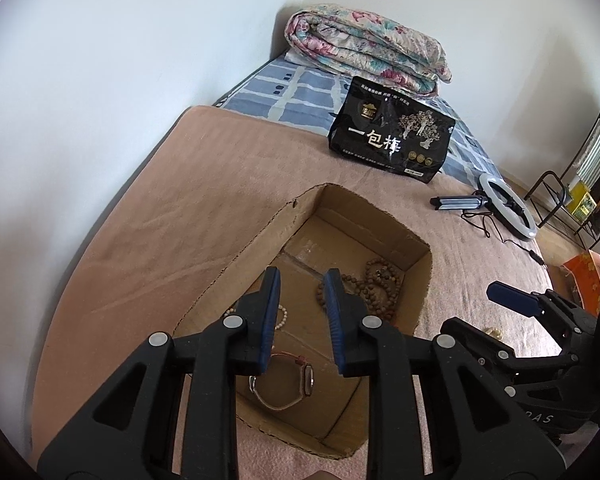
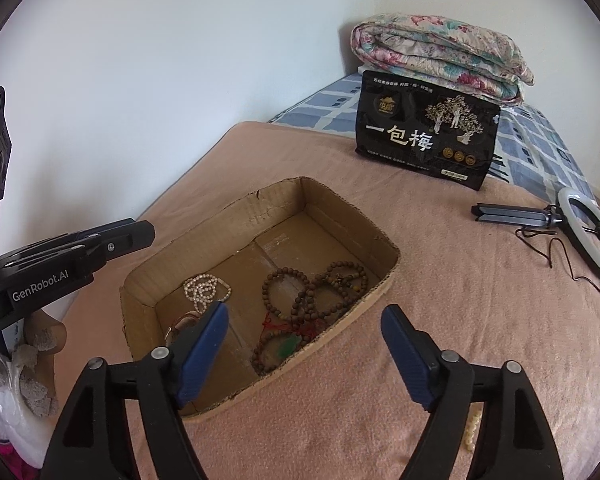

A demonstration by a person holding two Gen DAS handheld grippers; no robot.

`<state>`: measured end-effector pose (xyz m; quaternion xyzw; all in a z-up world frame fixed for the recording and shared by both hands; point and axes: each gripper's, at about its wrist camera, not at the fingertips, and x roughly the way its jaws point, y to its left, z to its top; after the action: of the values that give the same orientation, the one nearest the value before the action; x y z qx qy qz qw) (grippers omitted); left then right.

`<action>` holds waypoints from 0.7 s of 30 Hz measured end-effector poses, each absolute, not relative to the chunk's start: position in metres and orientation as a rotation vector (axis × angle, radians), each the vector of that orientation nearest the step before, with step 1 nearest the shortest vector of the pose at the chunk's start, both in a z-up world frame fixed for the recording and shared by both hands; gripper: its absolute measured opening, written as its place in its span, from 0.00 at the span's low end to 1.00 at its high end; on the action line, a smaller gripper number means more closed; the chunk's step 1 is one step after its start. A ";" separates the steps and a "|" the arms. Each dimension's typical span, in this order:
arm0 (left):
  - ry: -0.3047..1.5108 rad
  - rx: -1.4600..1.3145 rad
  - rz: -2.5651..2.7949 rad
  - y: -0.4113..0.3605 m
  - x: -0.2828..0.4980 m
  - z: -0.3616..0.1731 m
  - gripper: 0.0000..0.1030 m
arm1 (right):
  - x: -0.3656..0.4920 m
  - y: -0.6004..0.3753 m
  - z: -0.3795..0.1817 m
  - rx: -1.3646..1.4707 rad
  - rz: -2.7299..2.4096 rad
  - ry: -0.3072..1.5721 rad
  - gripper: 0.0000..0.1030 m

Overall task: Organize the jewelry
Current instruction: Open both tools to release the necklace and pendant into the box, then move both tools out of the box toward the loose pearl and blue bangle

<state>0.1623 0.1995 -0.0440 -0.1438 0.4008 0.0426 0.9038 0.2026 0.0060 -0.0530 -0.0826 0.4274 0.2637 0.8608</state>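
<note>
An open cardboard box point(image 1: 260, 236) point(image 2: 384, 240) lies on the pink blanket. It holds brown wooden bead bracelets point(image 1: 380, 284) point(image 2: 320, 288), a white pearl bracelet point(image 2: 206, 290), a bead string with a green pendant point(image 2: 284, 346) and a strap watch point(image 1: 296, 380). My left gripper point(image 1: 303, 280) hovers over the box's near half, jaws slightly apart with nothing between them. My right gripper point(image 2: 306, 312) hangs wide open above the box's right rim, empty. A pale bead string point(image 2: 472, 432) lies on the blanket outside the box, beside the right gripper.
A black snack bag point(image 2: 428, 140) stands behind the box, with a folded floral quilt point(image 2: 440, 56) beyond it. A ring light point(image 2: 592, 236) and folded tripod point(image 2: 508, 214) lie at the right with trailing cable. A white wall runs along the left.
</note>
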 end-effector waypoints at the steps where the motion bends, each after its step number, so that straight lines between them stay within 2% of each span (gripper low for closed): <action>1: 0.825 -0.293 0.086 0.197 0.162 -0.042 0.21 | 0.202 0.003 -0.052 -0.174 0.551 0.894 0.83; 7: 0.805 -0.264 0.071 0.180 0.157 -0.032 0.23 | 0.194 -0.014 -0.043 -0.181 0.531 0.877 0.86; 10: 0.788 -0.254 0.058 0.172 0.154 -0.026 0.34 | 0.191 -0.024 -0.039 -0.181 0.522 0.870 0.87; 21: 0.769 -0.177 -0.006 0.129 0.148 -0.015 0.35 | 0.177 -0.071 -0.021 -0.167 0.464 0.823 0.94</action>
<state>0.1477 0.1290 -0.0146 -0.0862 0.3744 -0.0032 0.9233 0.1768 -0.0711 -0.0212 -0.0802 0.3960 0.2231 0.8871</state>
